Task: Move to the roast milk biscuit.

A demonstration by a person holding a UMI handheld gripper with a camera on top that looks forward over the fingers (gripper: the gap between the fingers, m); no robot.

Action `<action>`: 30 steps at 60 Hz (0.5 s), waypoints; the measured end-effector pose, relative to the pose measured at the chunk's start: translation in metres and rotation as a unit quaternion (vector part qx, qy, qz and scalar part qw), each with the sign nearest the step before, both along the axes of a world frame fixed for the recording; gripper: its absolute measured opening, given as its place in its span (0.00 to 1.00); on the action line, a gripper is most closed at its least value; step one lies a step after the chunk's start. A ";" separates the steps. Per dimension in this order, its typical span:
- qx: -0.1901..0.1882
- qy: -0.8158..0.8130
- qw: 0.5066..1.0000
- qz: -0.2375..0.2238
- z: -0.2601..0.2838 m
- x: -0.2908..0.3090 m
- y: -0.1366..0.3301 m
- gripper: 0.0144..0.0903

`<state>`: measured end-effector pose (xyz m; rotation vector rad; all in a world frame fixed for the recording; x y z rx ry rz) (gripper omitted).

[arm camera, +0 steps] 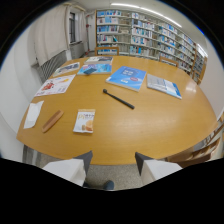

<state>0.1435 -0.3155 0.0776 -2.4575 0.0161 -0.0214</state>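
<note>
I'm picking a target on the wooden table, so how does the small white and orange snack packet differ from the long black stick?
The small white and orange snack packet is a short, pale rectangle; the long black stick is thin and dark. The packet lies nearer the fingers, the stick farther out toward the blue booklet. The stick lies diagonally. Both rest flat on the wooden table, beyond the open gripper.

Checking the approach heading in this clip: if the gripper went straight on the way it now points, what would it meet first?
The gripper, fingers open and empty, is short of the table. Straight on, it would probably meet the near edge or cross bare wood; depth is unclear. The biscuit packet lies off that line, towards the left finger's side.
</note>
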 end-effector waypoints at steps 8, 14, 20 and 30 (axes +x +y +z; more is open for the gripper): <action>-0.002 0.002 1.000 0.005 0.004 -0.009 0.000 0.92; -0.005 0.006 1.000 0.012 0.003 -0.027 0.001 0.92; -0.007 0.008 1.000 0.020 -0.003 -0.046 0.004 0.92; -0.009 0.014 0.999 0.030 -0.008 -0.081 0.015 0.92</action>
